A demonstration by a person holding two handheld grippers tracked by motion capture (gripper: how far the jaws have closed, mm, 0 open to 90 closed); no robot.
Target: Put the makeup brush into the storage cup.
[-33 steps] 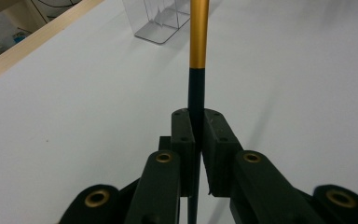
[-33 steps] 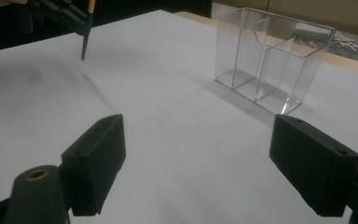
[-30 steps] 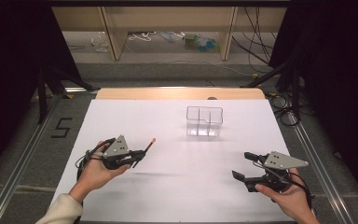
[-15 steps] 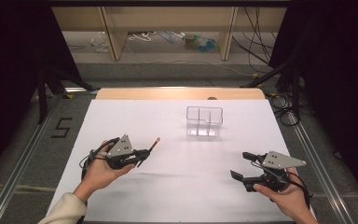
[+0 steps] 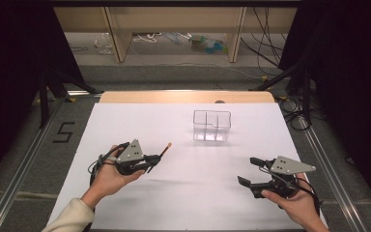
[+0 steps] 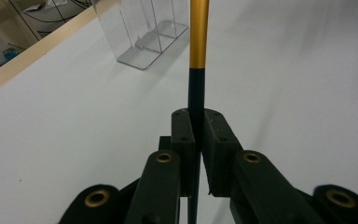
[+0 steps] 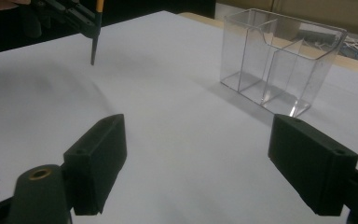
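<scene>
A: High view first. What about the container?

B: A clear plastic organizer (image 5: 212, 125) stands on the white table (image 5: 188, 203) toward the far side, right of centre. Its compartments look bare.

A: And the hands?

B: The left gripper (image 5: 150, 161) is at the near left, jaws clamped on a pen (image 5: 162, 153) that is black with an orange-gold far end, slanting up and right toward the organizer. The right gripper (image 5: 252, 171) is at the near right, jaws spread wide and holding nothing, well apart from the organizer.

A: Left gripper view?

B: The pen (image 6: 197, 79) is pinched between the closed jaws, its gold section running to the top edge. The organizer (image 6: 140, 35) sits far left, open table between.

A: Right gripper view?

B: Jaws wide apart over bare table. The organizer (image 7: 279, 60) is far right, its dividers visible and the compartments bare. Far left, the left gripper (image 7: 81, 21) holds the pen (image 7: 95, 42) tip-down above the surface.
</scene>
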